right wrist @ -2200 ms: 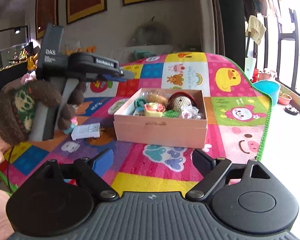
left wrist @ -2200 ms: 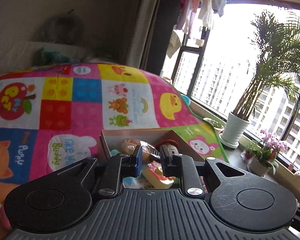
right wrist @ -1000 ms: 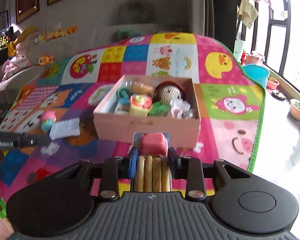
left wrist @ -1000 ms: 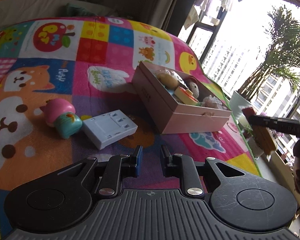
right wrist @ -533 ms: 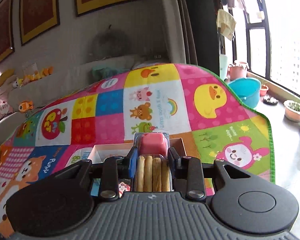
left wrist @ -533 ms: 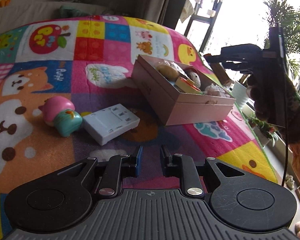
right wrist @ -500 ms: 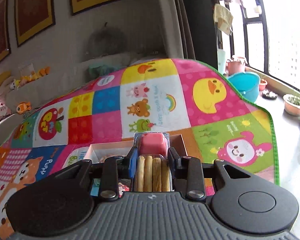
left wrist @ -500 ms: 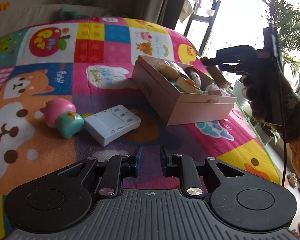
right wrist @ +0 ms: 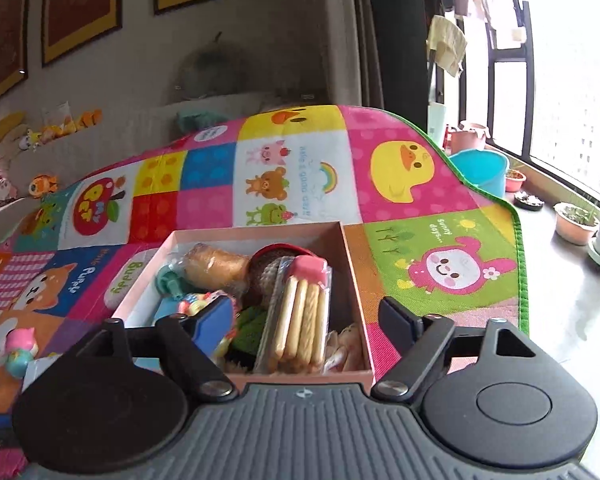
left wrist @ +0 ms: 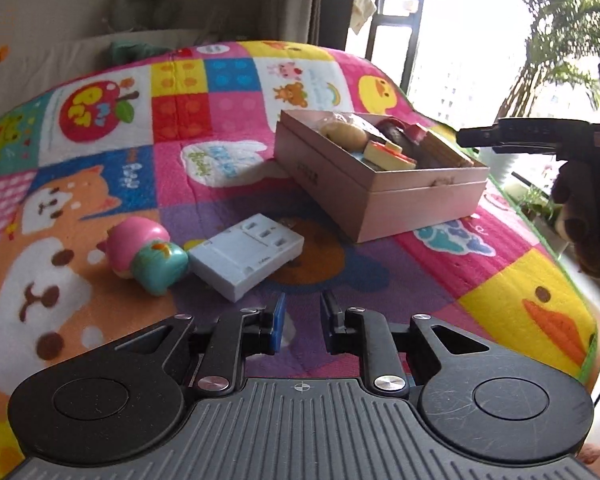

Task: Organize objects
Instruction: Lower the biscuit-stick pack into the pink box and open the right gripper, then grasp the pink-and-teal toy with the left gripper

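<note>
The right gripper [right wrist: 306,320] hangs over the near end of the pink box [right wrist: 352,264], and its jaws have just been opening; they now stand wide apart with no pad pressing on anything. Between them, but free of both, lies the biscuit pack [right wrist: 300,316]. It is a clear wrapped pack with four long, pale yellow biscuit sticks side by side and a pink block at its far end. It leans on the other things inside the box, with its near end low against the near wall and its pink end higher, toward the right side of the box.

In the same box there are a wrapped bread roll [right wrist: 216,266] at the far left, a brown knitted toy with a red rim [right wrist: 272,268] just beside the pink end of the pack, and a green knitted piece [right wrist: 250,330] at the near left of the pack.

The left gripper [left wrist: 302,322] is closed and holds nothing; a small gap shows between its blue pads, and only the mat is behind it. It hovers over the colourful play mat [left wrist: 100,184]. Just beyond it lie a white socket block [left wrist: 246,260] and a pink and teal toy [left wrist: 148,254], touching each other. The pink box sits further to the right on the mat.
</note>
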Available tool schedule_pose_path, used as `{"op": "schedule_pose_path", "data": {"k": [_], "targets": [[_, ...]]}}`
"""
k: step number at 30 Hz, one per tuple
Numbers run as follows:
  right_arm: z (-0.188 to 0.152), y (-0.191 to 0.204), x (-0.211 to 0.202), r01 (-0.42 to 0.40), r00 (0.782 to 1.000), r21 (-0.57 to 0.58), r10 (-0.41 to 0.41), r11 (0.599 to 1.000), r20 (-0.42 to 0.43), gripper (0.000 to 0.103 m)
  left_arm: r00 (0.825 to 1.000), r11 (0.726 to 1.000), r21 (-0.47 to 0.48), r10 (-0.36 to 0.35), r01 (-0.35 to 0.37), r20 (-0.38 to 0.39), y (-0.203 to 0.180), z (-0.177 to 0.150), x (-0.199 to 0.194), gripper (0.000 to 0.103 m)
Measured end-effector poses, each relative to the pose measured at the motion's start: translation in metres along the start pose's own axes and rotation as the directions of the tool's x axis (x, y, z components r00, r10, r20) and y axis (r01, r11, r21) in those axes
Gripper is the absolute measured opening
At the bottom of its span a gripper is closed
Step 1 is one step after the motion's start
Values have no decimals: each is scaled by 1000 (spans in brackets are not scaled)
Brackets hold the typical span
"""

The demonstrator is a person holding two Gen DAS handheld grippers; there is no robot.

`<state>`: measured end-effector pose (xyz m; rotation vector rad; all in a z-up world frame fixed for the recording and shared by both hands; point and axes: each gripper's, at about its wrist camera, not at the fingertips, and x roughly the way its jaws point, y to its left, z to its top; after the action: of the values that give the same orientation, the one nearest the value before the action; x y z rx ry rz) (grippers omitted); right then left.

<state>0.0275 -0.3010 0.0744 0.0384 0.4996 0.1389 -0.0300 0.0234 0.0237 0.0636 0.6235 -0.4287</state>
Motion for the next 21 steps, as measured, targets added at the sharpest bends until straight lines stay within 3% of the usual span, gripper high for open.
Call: {"op": "schedule_pose_path", "data": {"k": [3, 7, 9, 12, 15, 19, 21], "targets": [[-21, 17, -17, -57, 998, -54, 56, 997, -13, 96, 997, 995, 58, 77, -78, 19, 3, 9, -4, 22], [-54, 39, -20, -141, 988, -58, 137, 988, -75, 100, 985, 985, 1, 172, -172, 15, 27, 21, -8, 22], [-66, 46, -16, -169, 980, -42, 163, 985, -118, 100, 975, 976, -30, 214, -216, -50, 41, 24, -7, 22], [-74, 56, -11, -175, 975, -62, 164, 983, -151, 100, 979, 987, -38, 152, -158, -137, 45, 18, -6, 22], [-75, 55, -13, -182, 975, -58, 173, 982, -139, 103, 974, 993, 30, 117, -113, -194, 28, 7, 0, 22], [-75, 48, -9, -178, 972, -20, 173, 984, -159, 103, 977, 995, 70, 89, -77, -193, 9, 4, 12, 22], [-75, 46, -8, -177, 971, -6, 173, 984, -165, 103, 978, 998, 47, 55, -47, -202, 6, 7, 18, 32]]}}
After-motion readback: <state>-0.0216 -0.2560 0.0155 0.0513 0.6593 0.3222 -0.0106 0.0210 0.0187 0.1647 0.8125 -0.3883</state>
